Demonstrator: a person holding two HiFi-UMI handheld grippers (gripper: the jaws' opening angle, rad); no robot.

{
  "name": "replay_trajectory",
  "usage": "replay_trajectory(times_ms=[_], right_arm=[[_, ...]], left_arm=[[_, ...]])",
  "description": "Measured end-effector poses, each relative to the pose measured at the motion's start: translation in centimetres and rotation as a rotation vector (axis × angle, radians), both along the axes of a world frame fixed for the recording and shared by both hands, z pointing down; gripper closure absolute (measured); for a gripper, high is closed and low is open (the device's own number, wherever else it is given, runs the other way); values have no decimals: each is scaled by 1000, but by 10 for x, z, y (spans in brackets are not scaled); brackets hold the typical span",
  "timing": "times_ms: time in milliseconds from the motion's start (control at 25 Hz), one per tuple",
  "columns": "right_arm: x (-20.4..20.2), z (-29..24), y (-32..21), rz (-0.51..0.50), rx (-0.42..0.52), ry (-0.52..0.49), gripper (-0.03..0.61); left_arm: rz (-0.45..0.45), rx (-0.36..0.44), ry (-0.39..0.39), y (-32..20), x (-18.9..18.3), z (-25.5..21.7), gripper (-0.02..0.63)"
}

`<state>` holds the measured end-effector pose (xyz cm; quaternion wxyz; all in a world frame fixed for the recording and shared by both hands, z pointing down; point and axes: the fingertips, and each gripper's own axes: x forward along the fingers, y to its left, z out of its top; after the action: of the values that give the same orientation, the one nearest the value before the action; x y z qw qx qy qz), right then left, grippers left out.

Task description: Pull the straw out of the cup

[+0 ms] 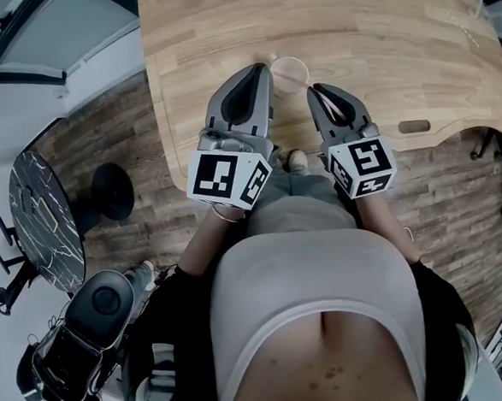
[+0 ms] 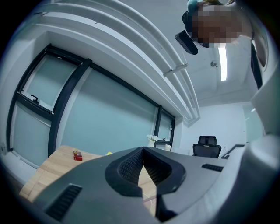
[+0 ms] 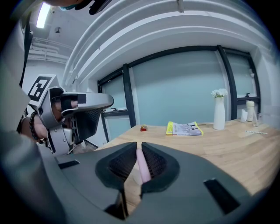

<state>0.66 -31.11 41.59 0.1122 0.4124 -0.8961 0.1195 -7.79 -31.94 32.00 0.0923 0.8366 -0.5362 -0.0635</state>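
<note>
The pull is in hand — right tongs (image 3: 139, 148) clamped on the pink straw (image 3: 142, 165), left tongs (image 2: 142, 151) pinched shut beside the cup (image 1: 289, 74) — next, draw it clear.

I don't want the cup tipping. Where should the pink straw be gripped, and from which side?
Grip the straw on its bare length outside the cup, coming from the person's side. It seems to lean that way, lying along the right claw, which pinches it there.

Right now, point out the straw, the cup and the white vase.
straw (image 3: 142, 165), right gripper view, pink shaft between jaws
cup (image 1: 289, 61), head view, far rim
white vase (image 3: 218, 114), right gripper view, body
</note>
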Motion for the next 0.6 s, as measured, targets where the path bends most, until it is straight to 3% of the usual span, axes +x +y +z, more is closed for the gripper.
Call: replay_trajectory(times_ms=[600], right_arm=[[2, -13, -1, 1, 26, -13, 526]], left_arm=[[-2, 9, 2, -1, 0, -5, 607]])
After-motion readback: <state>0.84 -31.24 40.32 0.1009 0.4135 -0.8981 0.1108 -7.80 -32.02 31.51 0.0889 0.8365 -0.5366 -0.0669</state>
